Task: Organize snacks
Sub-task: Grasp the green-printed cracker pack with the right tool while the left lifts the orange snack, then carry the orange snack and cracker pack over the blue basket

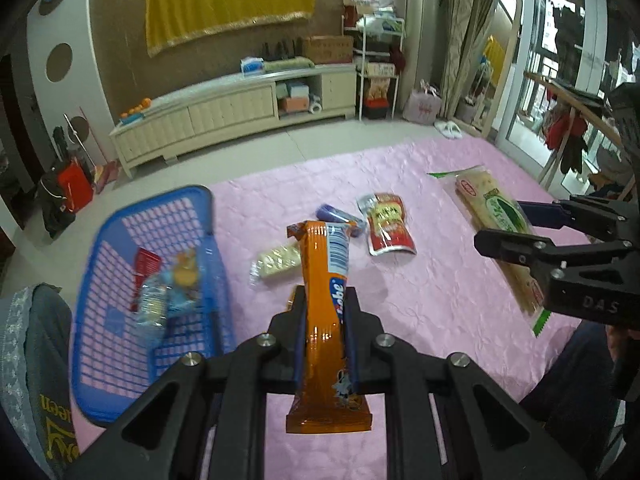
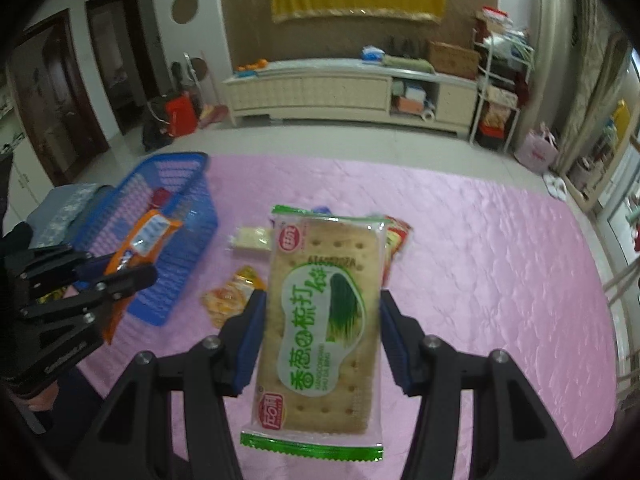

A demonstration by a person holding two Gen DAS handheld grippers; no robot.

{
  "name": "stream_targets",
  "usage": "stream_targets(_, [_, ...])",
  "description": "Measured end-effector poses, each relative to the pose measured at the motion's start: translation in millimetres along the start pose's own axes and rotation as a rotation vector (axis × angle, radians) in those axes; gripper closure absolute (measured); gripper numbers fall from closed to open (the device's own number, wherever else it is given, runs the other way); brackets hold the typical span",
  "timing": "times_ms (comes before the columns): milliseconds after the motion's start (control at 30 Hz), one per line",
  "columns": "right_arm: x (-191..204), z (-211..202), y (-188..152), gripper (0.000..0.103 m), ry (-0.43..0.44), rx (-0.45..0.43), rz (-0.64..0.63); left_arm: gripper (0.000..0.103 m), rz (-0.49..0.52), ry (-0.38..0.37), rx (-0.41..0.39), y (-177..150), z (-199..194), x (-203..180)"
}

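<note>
My left gripper is shut on a long orange snack bar and holds it upright above the pink cloth. To its left stands the blue basket with several snacks inside. The right wrist view shows my right gripper shut on a green-and-white cracker pack, lifted clear of the cloth. The left gripper with the orange bar hangs beside the basket. From the left wrist view, the right gripper grips the cracker pack at the right.
Loose on the cloth lie a pale cracker packet, a blue packet, a red pouch and a yellow-orange packet. Folded grey fabric sits left of the basket. A cream cabinet stands beyond the floor.
</note>
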State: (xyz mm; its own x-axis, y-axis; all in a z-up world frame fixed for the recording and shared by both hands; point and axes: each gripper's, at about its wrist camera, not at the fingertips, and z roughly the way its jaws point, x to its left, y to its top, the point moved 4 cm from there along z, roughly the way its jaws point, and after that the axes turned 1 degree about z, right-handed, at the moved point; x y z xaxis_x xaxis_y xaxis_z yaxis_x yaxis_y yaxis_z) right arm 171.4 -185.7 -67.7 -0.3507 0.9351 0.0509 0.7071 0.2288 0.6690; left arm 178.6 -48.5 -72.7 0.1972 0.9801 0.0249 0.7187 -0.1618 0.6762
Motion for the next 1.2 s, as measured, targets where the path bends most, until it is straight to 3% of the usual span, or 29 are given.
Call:
stream_targets(300, [52,-23,27,0.044,0.072,-0.057,-0.078,0.089,-0.012,0.040,-0.073,2,-54,47])
stream_targets(600, [111,-18,58,0.044,0.120,-0.081,-0.148,0.089,-0.042,0.106,-0.121,2,-89,105])
stream_targets(933, [178,16,75,0.044,0.166,-0.051,-0.221,0.089,-0.094,0.146,-0.110,-12,-91,155])
stream_targets(1200, [197,70,78,0.044,0.185,0.065,-0.175,0.089,-0.131,0.138,-0.079,-26,-68,187])
